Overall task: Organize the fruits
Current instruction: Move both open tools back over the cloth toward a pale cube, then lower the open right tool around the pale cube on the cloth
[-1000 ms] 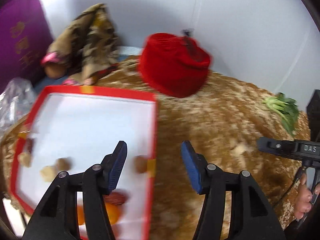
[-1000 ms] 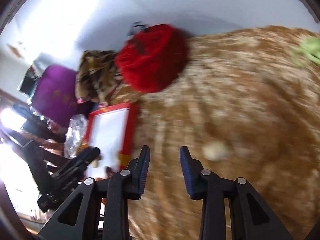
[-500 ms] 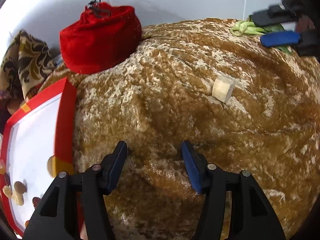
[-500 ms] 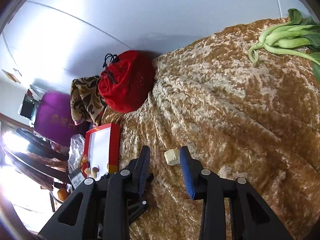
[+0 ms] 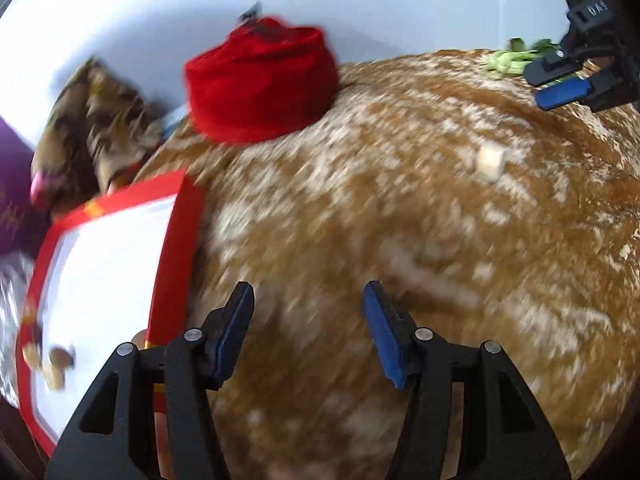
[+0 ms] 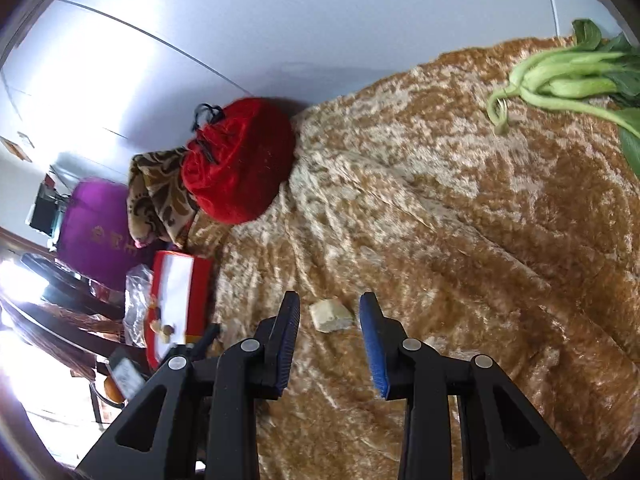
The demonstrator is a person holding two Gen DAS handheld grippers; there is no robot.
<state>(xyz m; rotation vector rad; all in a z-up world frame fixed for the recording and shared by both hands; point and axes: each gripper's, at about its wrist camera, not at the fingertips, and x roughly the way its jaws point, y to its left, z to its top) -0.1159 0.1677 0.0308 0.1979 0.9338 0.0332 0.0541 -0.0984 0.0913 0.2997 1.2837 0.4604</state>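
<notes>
Lying between right tool's (image 6: 329, 334) spread fingers: pale chunk (image 6: 331, 315).

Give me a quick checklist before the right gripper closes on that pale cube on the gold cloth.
1. Pale cube lies between the right gripper jaws: ok.
2. Jaws open, pads clear of the cube: ok.
3. Cube free of clutter on the gold cloth: ok.
4. Left gripper empty, off to the side: ok.
5. Red tray has bare white floor left: ok.
6. Fingertips low enough to grip: cannot tell.
</notes>
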